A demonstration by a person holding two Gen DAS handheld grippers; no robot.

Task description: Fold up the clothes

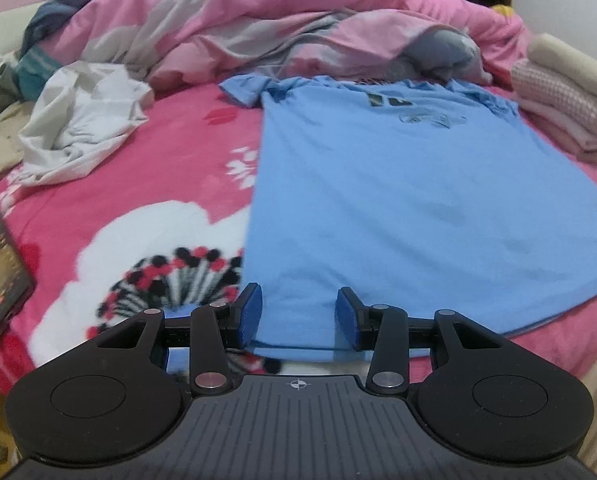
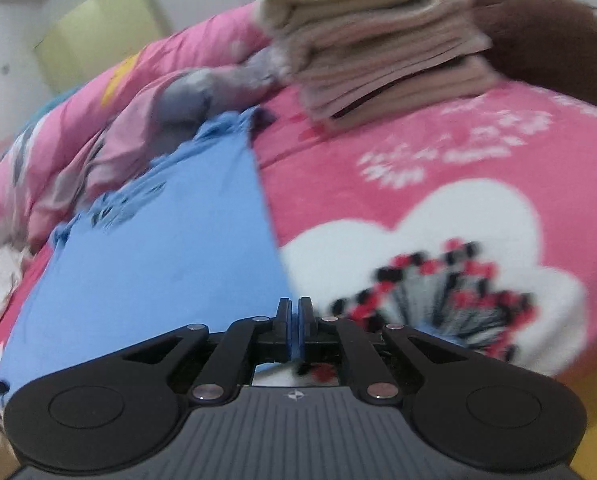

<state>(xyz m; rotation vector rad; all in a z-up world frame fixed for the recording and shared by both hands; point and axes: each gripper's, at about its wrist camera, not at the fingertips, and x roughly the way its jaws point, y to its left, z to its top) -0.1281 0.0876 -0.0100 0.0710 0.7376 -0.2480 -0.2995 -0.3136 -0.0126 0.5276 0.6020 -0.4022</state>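
- Lying flat on the pink floral blanket (image 1: 110, 216), the light blue cotton T-shirt (image 1: 398, 200) has its hem nearest both grippers.
- Risk: left gripper (image 1: 298, 316) is half spread astride the hem, pads not pressing; if the right lifts alone, the shirt skews.
- Right gripper (image 2: 295, 326): fingers pressed together at the hem corner, a blue sliver between them, so likely pinching cloth; a thin hold may slip.
- Left view alone shows the crumpled white garment (image 1: 82, 120) and dark phone (image 1: 0, 272); right view alone shows the whole folded beige stack (image 2: 374, 52).

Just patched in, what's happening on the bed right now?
A person is folding a blue T-shirt spread flat on the pink bedspread. The left hand-held gripper sits open at the shirt's hem; the right hand-held gripper is shut at the shirt's near corner. Folded clothes are stacked beyond.
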